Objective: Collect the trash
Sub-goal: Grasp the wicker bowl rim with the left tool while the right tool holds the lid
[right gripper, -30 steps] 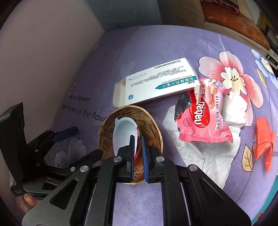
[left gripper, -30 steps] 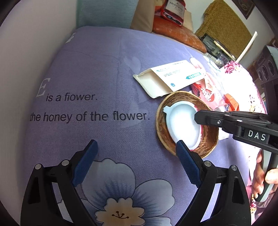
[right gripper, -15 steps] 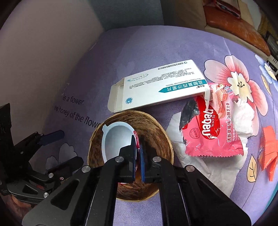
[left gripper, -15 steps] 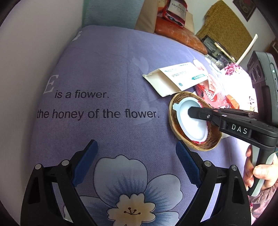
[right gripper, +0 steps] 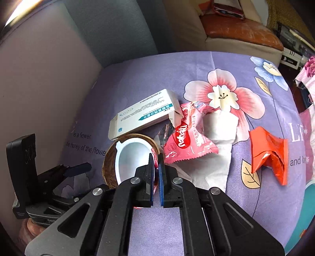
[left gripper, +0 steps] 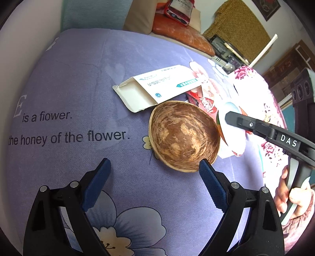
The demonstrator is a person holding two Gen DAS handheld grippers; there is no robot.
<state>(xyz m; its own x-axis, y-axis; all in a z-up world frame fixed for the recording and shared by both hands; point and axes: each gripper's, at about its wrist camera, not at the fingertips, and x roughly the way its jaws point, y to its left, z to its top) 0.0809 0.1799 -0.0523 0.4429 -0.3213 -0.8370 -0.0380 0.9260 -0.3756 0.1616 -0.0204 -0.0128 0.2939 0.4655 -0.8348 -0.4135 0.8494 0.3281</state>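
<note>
2 labels read: wrapper (right gripper: 184, 142) "nabati", right gripper (left gripper: 229, 118) "DAS".

Home, living-room type space. Bench covered with a purple flower-print cloth (left gripper: 82, 82) with printed lines like "the honey of the flower". Past the bench's far edge: sofa with an orange-brown leather seat cushion (right gripper: 242, 29) and a beige cushion (left gripper: 141, 17), a red packet (left gripper: 178, 9) lying on the sofa. Brown textured throw (left gripper: 240, 29) draped over furniture near the far right corner, black electronics unit (left gripper: 222, 45) below it. Framed picture (left gripper: 267, 6) on the wall, wooden cabinet (left gripper: 291, 65) at right. Plain pale wall (right gripper: 39, 78) along the bench's left edge. Household litter on the cloth: medicine box (right gripper: 145, 116), wafer wrapper (right gripper: 187, 143).
</note>
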